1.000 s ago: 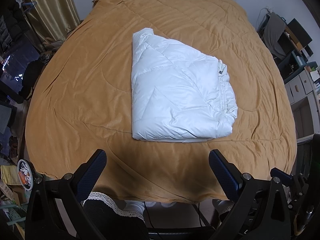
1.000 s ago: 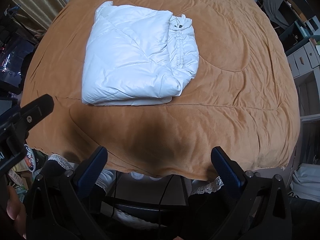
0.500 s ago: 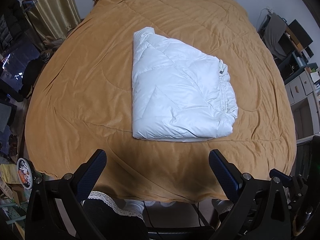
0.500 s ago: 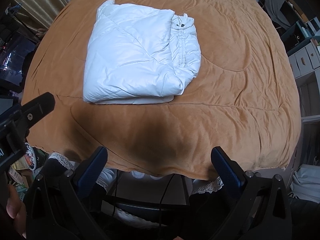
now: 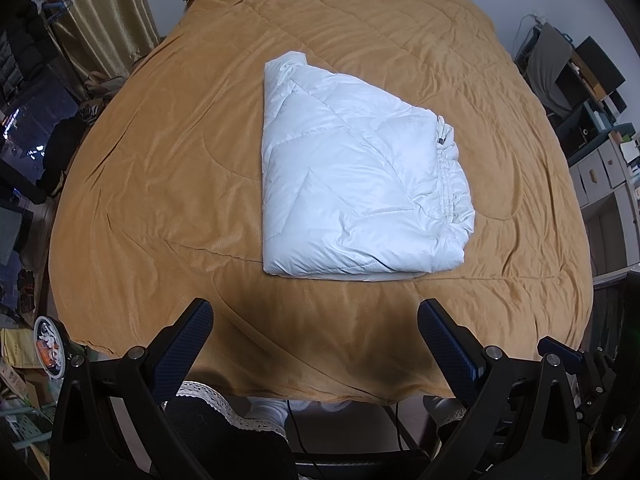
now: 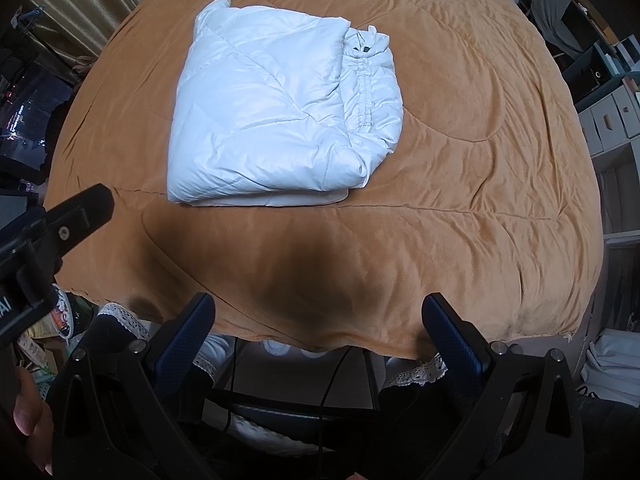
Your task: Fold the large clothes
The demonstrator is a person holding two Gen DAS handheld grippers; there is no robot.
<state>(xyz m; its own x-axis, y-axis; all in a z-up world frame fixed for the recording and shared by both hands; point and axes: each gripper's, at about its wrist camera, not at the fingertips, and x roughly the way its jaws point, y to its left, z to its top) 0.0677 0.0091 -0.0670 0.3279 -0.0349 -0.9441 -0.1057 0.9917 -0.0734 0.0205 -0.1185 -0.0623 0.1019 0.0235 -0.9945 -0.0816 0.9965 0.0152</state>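
White quilted jacket [image 5: 360,184] lies folded at centre frame on the ochre bedspread [image 5: 160,160], seemingly finished. We hold left gripper [image 5: 316,344] and right gripper [image 6: 320,332] back at the bottom edge, fingers spread wide, empty.

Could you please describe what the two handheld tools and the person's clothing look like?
The left tool and the right tool match: black angular frames with silver screws and dark blue textured pads. The person wears dark clothing with a white lace trim.

Tan quilt [image 5: 160,184]; gold curtain [image 5: 100,20]; shelves [image 5: 600,160].
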